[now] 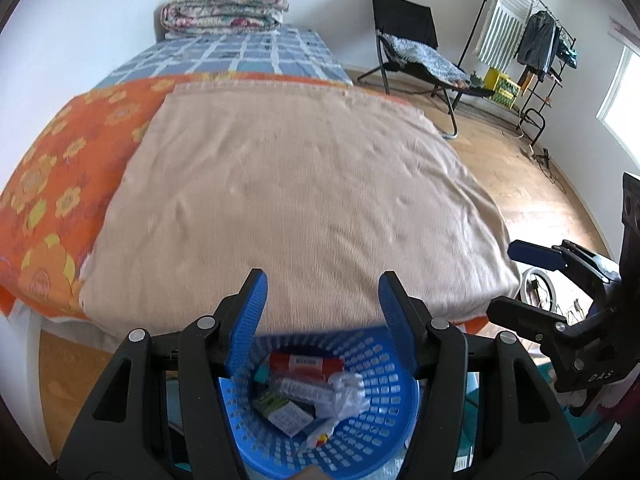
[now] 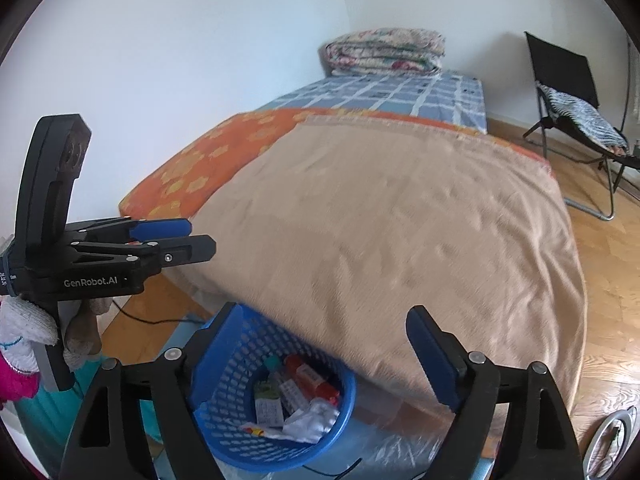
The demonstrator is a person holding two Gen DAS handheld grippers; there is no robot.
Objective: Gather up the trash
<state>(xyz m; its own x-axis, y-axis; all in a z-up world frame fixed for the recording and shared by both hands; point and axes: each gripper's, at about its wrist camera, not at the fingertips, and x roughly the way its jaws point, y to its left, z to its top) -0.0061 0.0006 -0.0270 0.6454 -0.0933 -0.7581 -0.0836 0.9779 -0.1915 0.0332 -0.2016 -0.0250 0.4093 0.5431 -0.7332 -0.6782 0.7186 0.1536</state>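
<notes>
1. Below your two grippers, at the foot of the bed [image 1: 280, 184], sits the blue basket [image 1: 360, 420], its mesh wall showing between the fingers in both wrist views.
2. Your left gripper [image 1: 322, 292] hangs right over the basket with its jaws spread wide and nothing between the blue pads.
3. Your right gripper [image 2: 322, 332] is likewise spread apart and empty; its left finger overlaps the basket's rim in that view, though you cannot tell whether it touches.
4. Collected trash [image 1: 308, 392] lies inside the basket: a red-and-white packet, a small green-and-white carton, a white labelled box, and crumpled clear plastic wrap [image 2: 310, 420] on top toward the near side.
5. Your left gripper also shows side-on in the right wrist view, held by a gloved hand [image 2: 24, 332] at the frame's left edge.
6. A beige blanket [image 2: 400, 220] covers the near half of the bed, with an orange flowered sheet [image 1: 52, 168] beside it.
7. A folded quilt [image 1: 224, 8] rests at the far end, and a black folding chair [image 1: 412, 48] stands on the wooden floor [image 1: 532, 184].
</notes>
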